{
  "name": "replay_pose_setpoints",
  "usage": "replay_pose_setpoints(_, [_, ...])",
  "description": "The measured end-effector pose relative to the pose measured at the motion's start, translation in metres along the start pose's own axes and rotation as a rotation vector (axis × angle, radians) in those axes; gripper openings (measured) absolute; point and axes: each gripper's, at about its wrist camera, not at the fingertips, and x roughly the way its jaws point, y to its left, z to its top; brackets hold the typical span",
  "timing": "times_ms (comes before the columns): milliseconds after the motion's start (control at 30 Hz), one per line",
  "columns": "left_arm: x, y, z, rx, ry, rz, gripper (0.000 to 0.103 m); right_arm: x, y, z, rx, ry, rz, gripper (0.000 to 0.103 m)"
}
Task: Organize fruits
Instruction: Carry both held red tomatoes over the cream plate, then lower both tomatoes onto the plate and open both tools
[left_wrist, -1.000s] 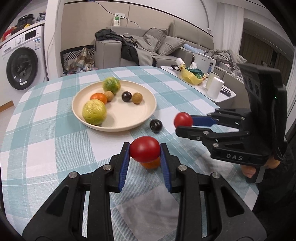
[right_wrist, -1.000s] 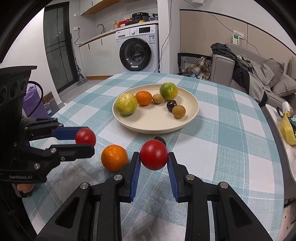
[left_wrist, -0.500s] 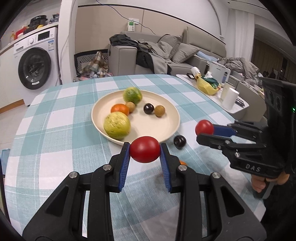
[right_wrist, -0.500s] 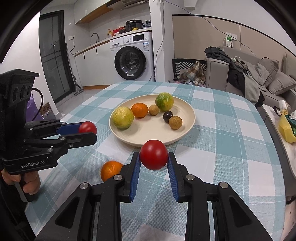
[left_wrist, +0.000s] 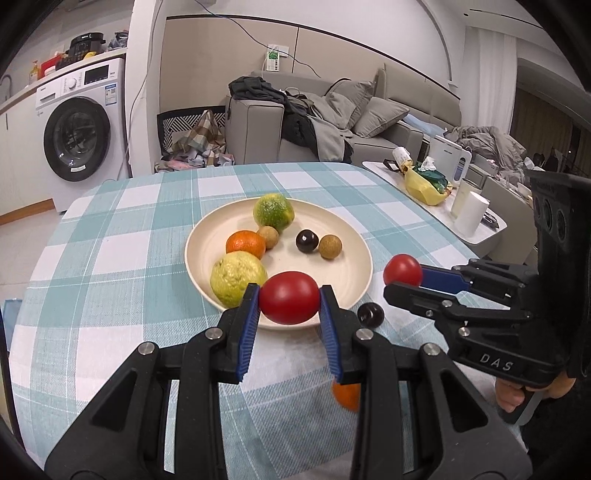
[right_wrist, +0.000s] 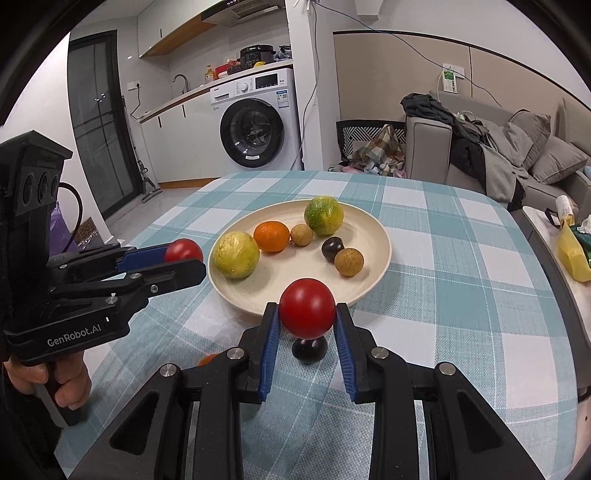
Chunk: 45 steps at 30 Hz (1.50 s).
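Note:
My left gripper (left_wrist: 289, 299) is shut on a red tomato (left_wrist: 289, 297), held over the near rim of the cream plate (left_wrist: 354, 243). My right gripper (right_wrist: 306, 309) is shut on a second red tomato (right_wrist: 307, 308), just short of the plate (right_wrist: 376, 236). The plate holds a yellow-green fruit (left_wrist: 238, 277), an orange (left_wrist: 245, 243), a green citrus (left_wrist: 273, 210), a dark plum (left_wrist: 307, 240) and two brown longans (left_wrist: 330, 246). A dark plum (right_wrist: 309, 349) and an orange (left_wrist: 346, 395) lie on the cloth near the plate. The right gripper also shows in the left wrist view (left_wrist: 402, 275), the left one in the right wrist view (right_wrist: 183, 254).
The round table has a teal checked cloth (left_wrist: 110, 258). A side table with a yellow bag (left_wrist: 424, 184) and a white cup (left_wrist: 471, 216) stands to the right. A sofa (left_wrist: 332, 122) and a washing machine (left_wrist: 79, 125) are behind.
Both grippers have risen and moved forward toward the plate, each still holding its tomato. The loose orange has dropped behind the left fingers.

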Motion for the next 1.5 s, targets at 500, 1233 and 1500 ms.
replay_pose_setpoints(500, [0.033,-0.006,0.011,0.015,0.015,0.032,0.029,0.015,-0.012,0.011,0.055,-0.003,-0.01,0.03])
replay_pose_setpoints(1233, [0.068,-0.004,0.015,0.04,0.037,0.07,0.029,0.034,-0.021,0.016,0.078,0.019,-0.051,0.03])
replay_pose_setpoints(1500, [0.07,-0.007,0.014,0.054,0.042,0.069,0.029,0.039,-0.021,0.017,0.073,0.035,-0.051,0.03])
